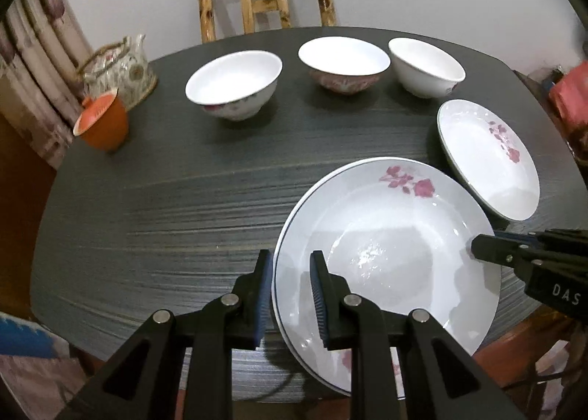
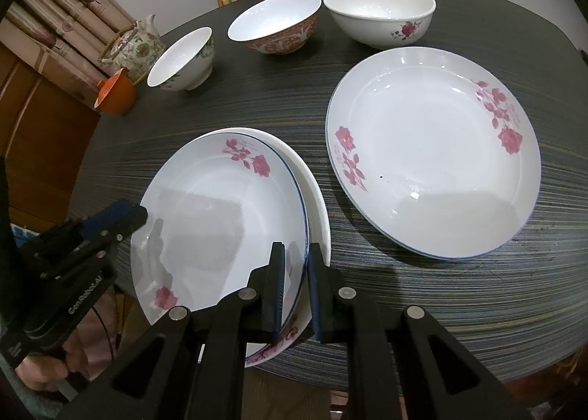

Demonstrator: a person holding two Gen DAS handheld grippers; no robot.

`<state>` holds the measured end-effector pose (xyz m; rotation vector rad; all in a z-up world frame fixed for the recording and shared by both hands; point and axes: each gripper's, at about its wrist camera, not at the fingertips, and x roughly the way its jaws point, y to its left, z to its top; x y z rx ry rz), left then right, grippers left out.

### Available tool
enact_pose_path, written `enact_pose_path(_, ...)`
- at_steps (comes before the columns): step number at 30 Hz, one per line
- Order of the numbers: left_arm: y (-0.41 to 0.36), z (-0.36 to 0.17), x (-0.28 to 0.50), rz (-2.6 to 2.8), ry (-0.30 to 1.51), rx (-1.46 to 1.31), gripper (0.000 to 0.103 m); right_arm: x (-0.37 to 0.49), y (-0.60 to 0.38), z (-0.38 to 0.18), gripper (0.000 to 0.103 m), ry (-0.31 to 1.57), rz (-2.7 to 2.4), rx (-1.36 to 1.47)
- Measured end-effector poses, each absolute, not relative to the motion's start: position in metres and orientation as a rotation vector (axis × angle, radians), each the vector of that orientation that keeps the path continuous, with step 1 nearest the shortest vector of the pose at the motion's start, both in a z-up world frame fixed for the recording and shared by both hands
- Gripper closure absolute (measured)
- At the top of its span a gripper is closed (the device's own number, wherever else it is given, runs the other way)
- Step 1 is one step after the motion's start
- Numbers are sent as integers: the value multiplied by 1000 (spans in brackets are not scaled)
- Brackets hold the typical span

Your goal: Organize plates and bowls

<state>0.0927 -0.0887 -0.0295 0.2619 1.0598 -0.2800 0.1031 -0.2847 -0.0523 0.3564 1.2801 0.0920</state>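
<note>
Two stacked plates (image 2: pixel 220 221) flat, left fingers (image 1: pixel 264 295) and right fingers (image 2: pixel 275 284) apart astride opposite rims.

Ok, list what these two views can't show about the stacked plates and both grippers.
- Lower white plate: the rose-printed top plate covers all but its rim in both views.
- Left gripper: whether the pads touch the rim cannot be told.
- Right gripper: same doubt.
- Near table edge: the left gripper's arms hide it.
</note>
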Motion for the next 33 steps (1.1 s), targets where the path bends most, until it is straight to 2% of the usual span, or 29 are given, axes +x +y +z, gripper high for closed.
enact_pose_path(20, -59, -32, 101, -279, 1119, 125, 81, 103, -271, -41, 89, 1294, 41, 188)
enact_pose_path(24, -53, -33, 102, -274, 1130, 103, 80, 101, -261, -33, 78, 1264, 19, 96)
enact_pose_path(33, -50, -28, 103, -290, 1131, 69, 80, 100, -270, -29, 77, 1253, 19, 133)
